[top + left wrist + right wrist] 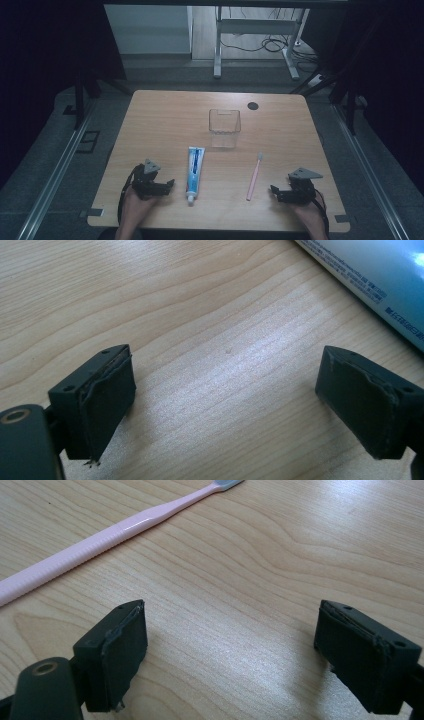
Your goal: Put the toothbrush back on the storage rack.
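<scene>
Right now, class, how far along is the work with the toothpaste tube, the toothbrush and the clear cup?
Nothing looks done: the clear plastic cup stands empty. The white and blue toothpaste tube and pink toothbrush lie flat on the wooden table. Nothing is in hand; the left tongs and right tongs rest open beside them. Every step remains.

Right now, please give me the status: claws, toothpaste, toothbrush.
Left claw open, empty. Right claw open, empty. Toothpaste and toothbrush flat on table, untouched. Nothing blocking.
</scene>
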Demonstrator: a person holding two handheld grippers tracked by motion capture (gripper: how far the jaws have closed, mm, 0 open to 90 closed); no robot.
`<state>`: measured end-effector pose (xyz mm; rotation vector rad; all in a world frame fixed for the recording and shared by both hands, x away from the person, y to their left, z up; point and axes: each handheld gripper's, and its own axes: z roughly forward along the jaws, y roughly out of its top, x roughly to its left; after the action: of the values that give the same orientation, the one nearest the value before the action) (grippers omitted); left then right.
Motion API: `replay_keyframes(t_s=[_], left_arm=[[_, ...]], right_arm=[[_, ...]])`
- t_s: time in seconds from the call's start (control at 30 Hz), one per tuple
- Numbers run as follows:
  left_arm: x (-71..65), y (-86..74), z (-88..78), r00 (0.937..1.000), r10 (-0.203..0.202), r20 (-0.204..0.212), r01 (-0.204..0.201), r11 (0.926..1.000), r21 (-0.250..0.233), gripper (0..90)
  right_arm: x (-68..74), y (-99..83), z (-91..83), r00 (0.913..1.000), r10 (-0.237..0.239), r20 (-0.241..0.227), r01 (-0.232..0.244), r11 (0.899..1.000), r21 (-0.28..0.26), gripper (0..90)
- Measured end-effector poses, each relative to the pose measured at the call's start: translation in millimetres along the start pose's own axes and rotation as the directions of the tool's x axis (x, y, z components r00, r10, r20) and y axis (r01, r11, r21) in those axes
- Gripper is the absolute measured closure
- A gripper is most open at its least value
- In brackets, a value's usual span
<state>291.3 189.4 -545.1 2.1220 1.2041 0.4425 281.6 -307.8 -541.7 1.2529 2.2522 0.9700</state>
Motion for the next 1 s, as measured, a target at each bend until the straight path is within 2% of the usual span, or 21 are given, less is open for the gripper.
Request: replay_keyframes(t_s=[0.77,1.0], left_arm=[[0.7,0.5,0.2,1.0,0.007,0.003,-0.007,1.0,0.005,8.6],[0.7,0.5,0.2,1.0,0.007,0.003,-0.007,1.0,0.005,8.6]], right_arm=[[-0.5,-0.7,-1.3,1.0,-0.005,-0.009,0.005,1.0,-0.009,18.1],[-2.7,0.3,-4.0,0.9995,0.008,-0.031,-0.008,1.0,-0.009,26.3]])
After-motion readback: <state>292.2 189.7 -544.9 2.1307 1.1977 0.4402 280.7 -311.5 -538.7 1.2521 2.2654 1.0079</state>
